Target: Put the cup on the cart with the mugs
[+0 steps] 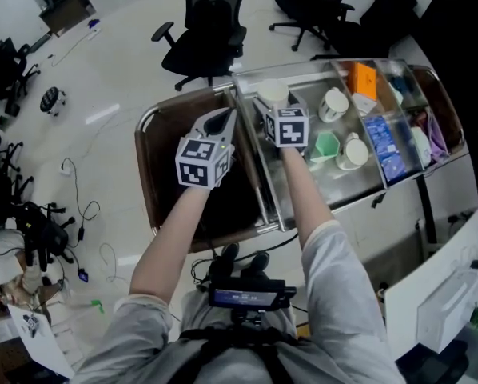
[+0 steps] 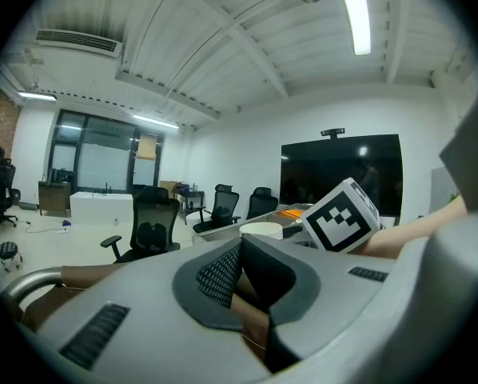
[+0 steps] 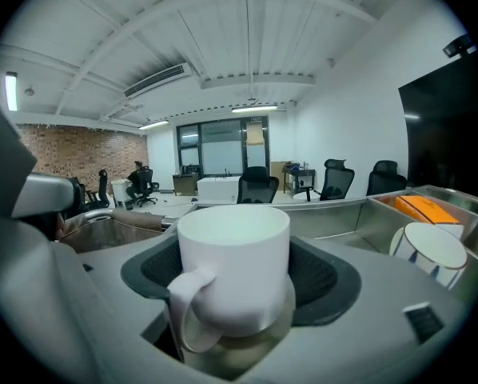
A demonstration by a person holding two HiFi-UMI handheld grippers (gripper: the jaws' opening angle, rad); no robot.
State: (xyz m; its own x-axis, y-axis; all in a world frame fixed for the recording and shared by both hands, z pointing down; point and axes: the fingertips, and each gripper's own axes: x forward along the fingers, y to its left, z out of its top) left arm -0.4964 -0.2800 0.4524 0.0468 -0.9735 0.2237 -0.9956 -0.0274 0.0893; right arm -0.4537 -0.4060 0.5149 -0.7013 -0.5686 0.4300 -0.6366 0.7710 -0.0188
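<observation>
The right gripper (image 1: 276,109) held the white cup (image 3: 235,270) upright. Its jaws stood wide on either side of the cup's body, and the handle faced back toward the gripper's camera. In the head view the cup sat just above centre, over the near-left end of the steel cart (image 1: 303,70). The pictures did not settle whether its base was touching the steel.

To the right in that view, two white mugs (image 1: 332,104) (image 1: 353,152) lay in the same tray, with a pale green cup (image 1: 325,145) between them. The left gripper (image 2: 239,254) hovered over the brown tub (image 1: 155,166) at centre left, its jaws together on nothing.

By my reading the carry was nearly done: the cup had reached the cart but was still gripped and apart from the mugs. What remained was to set it down beside them and let go.
</observation>
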